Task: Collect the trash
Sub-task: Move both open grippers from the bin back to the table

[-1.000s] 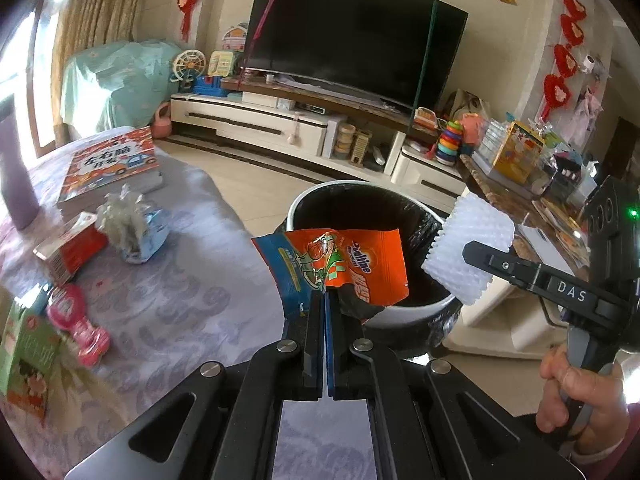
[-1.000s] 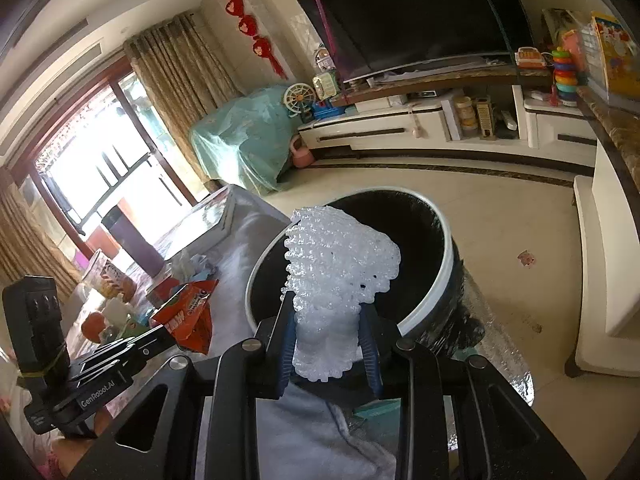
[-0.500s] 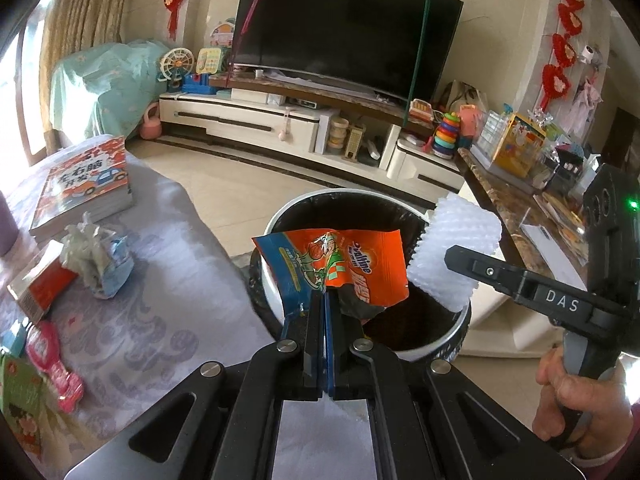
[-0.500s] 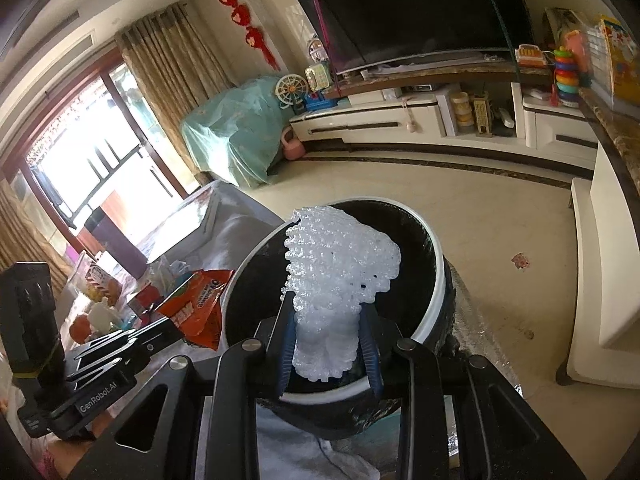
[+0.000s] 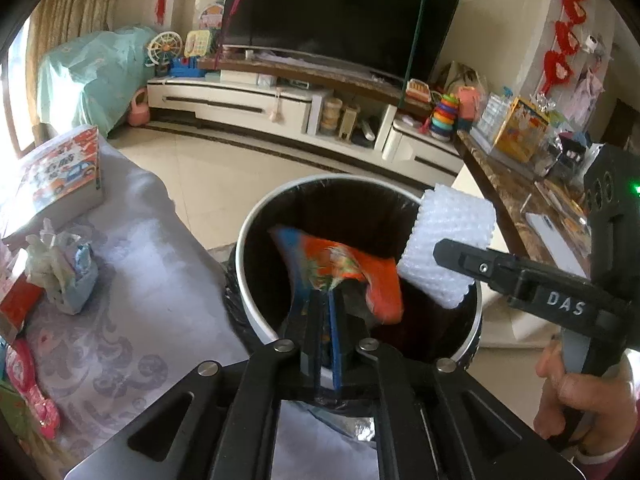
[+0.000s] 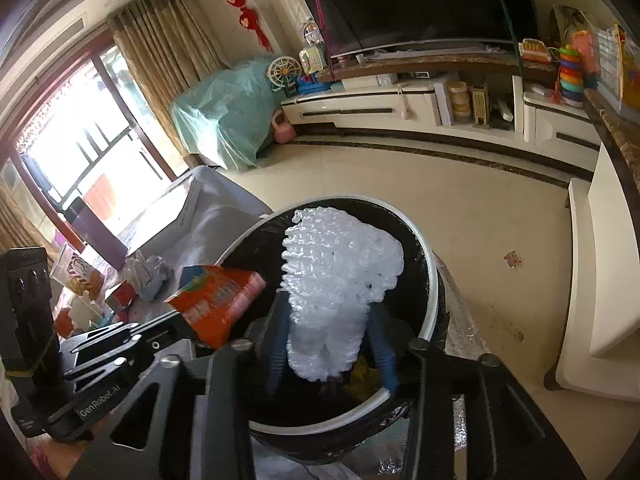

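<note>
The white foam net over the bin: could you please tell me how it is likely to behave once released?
The foam net looks airy, so probably very light and slow to drop. Its open mesh may snag the right hand-held gripper, whose jaws are opening.

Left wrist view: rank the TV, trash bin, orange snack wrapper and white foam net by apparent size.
1. TV, though farthest away
2. Trash bin
3. Orange snack wrapper and white foam net: look about alike; the wrapper is blurred, so no ranking.

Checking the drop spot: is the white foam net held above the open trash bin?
Yes, in the right wrist view the white foam net sits between the opening right gripper, over the trash bin.
</note>
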Demonstrator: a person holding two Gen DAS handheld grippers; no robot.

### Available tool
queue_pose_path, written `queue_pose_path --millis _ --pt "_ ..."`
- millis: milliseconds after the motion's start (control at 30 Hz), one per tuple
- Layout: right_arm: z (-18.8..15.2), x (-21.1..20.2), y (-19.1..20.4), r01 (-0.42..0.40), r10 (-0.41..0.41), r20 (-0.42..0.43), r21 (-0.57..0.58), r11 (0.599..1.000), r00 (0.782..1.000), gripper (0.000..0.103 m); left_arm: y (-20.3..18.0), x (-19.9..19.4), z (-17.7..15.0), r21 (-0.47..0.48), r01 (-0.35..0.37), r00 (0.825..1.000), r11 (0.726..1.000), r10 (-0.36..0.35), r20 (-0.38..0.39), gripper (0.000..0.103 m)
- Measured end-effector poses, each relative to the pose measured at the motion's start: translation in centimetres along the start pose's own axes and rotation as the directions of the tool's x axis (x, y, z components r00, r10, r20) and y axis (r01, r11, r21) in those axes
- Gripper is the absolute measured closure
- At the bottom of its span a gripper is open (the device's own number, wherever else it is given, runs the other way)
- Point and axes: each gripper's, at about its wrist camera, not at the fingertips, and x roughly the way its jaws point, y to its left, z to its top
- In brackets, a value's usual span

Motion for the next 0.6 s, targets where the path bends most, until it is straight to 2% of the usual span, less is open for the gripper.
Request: queue_pose_path --millis 33,67,167,200,300,367,600 --pt "0.0 -0.1 -0.1 -0.001 0.001 0.001 0.004 1.0 1.0 0.05 -0.1 0.0 0.0 -0.001 -0.003 1.0 1.0 0.003 -0.002 0.091" --pt "0.0 -0.2 -0.2 0.001 -0.001 0.003 0.007 1.0 1.0 0.046 -0.1 -0.1 0.1 -0.002 -0.009 1.0 1.0 0.009 0.003 0.081" --pt "-0.1 -0.8 -0.4 0.0 0.0 0.013 0.019 1.0 1.0 0.044 -0.2 -0.5 -0.1 -0.004 -0.021 1.0 1.0 0.021 0.011 0.075" --pt "-0.2 -1.0 -0.4 0.0 0.0 0.018 0.023 1.0 1.0 0.037 -0.1 -0.6 -0.3 -0.01 -0.019 1.0 1.0 0.019 0.009 0.071" --pt "-0.5 -1.6 -0.1 -0.004 0.003 0.033 0.026 1.0 0.999 0.028 0.1 -1.7 -1.2 -0.036 -0.025 0.999 0.999 0.026 0.021 0.058" --pt "-0.9 -2.1 0.2 -0.011 0.01 0.041 0.03 0.999 0.999 0.026 0.6 -2.7 -2.4 -0.048 -0.033 0.999 0.998 0.034 0.032 0.052" --pt "-3.2 -3.3 2.4 -0.049 0.046 0.069 0.037 0.998 0.997 0.014 2.5 -6.5 -6.4 -0.119 -0.036 0.997 0.992 0.043 0.058 0.044"
